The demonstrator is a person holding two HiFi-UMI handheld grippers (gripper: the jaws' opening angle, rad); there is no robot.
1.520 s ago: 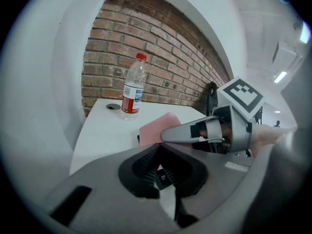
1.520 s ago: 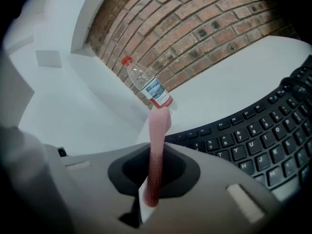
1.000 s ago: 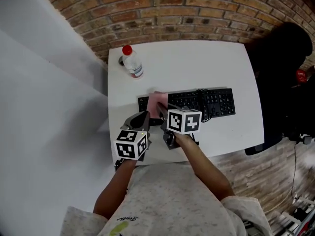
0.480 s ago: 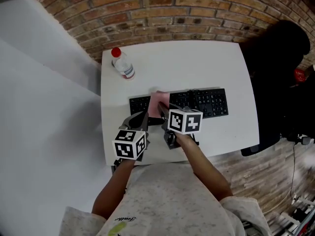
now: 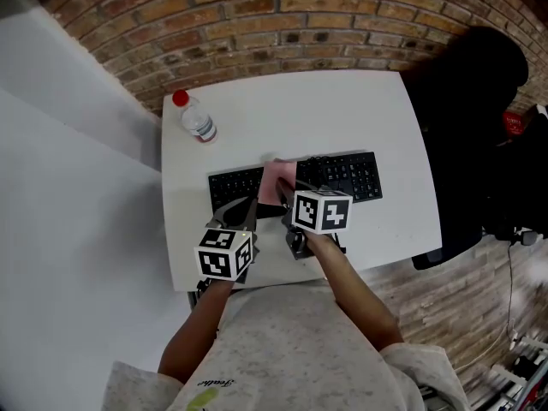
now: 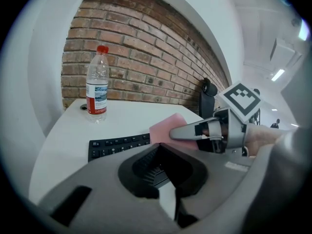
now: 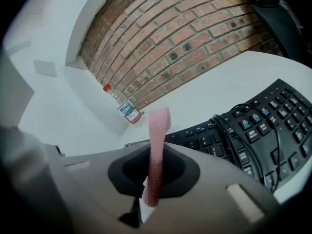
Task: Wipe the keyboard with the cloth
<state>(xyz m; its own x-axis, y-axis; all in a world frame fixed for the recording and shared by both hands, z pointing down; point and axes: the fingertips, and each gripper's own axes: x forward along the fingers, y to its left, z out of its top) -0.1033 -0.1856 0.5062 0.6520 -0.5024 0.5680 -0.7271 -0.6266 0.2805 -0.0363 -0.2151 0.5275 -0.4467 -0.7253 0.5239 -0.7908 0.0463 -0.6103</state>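
Observation:
A black keyboard (image 5: 342,175) lies across the white table (image 5: 360,110). A pink cloth (image 5: 278,181) hangs over the keyboard's left-middle keys, and my right gripper (image 5: 283,197) is shut on it. In the right gripper view the cloth (image 7: 157,135) rises as a thin strip out of the closed jaws of that gripper (image 7: 154,172), with the keyboard (image 7: 253,126) to the right. My left gripper (image 5: 243,212) hovers just left of the right one, near the keyboard's front edge, shut with nothing in it. The left gripper view shows the cloth (image 6: 165,127) and keyboard (image 6: 118,145) beyond my left gripper (image 6: 163,174).
A clear water bottle with a red cap (image 5: 195,119) stands at the table's far left corner. A black cable (image 7: 242,130) loops over the keyboard. A black chair (image 5: 467,135) stands off the table's right side. A brick wall (image 5: 282,24) runs behind the table.
The right gripper and its cloth now sit farther right along the keyboard. The left gripper has kept beside it. The head camera has shifted, so table and bottle show farther left.

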